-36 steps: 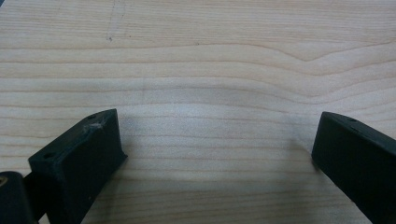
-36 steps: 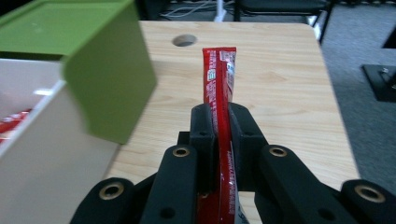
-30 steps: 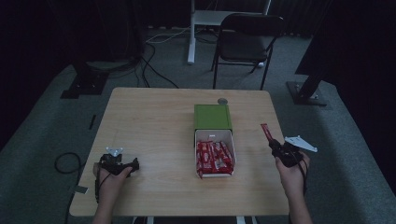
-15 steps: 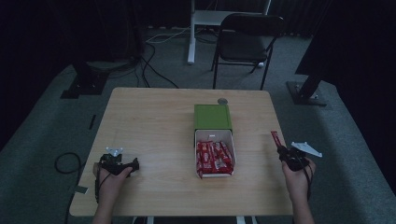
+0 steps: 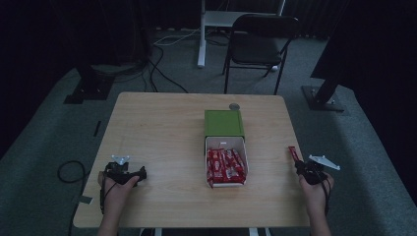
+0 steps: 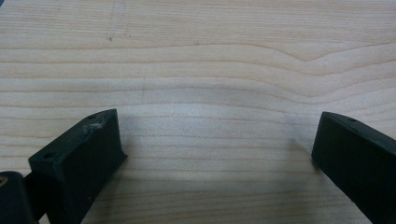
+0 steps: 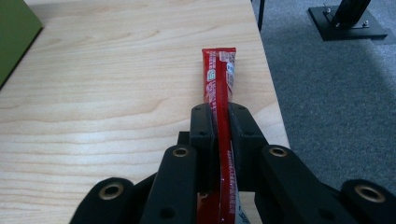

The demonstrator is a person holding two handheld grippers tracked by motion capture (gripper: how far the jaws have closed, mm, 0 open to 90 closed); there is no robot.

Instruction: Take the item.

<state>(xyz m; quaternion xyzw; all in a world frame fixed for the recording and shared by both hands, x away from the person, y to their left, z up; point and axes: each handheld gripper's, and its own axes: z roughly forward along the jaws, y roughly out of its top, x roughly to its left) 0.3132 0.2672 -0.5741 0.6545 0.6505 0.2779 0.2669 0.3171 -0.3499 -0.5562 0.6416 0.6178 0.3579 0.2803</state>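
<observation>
One red snack bar (image 7: pixel 219 84) clamped on edge in right tongs (image 7: pixel 219 122) above desk's (image 5: pixel 162 123) right edge. Left tongs (image 6: pixel 215 144) spread wide, empty, over bare desk. One green-lidded box (image 5: pixel 224 140) mid-desk holds several red bars; count unclear.

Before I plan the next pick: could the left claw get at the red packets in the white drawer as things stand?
Probably yes. The left claw is open, holds nothing, and rests on the table. Bare wood lies between it and the red packets, and the white drawer is pulled out and open on top.
</observation>
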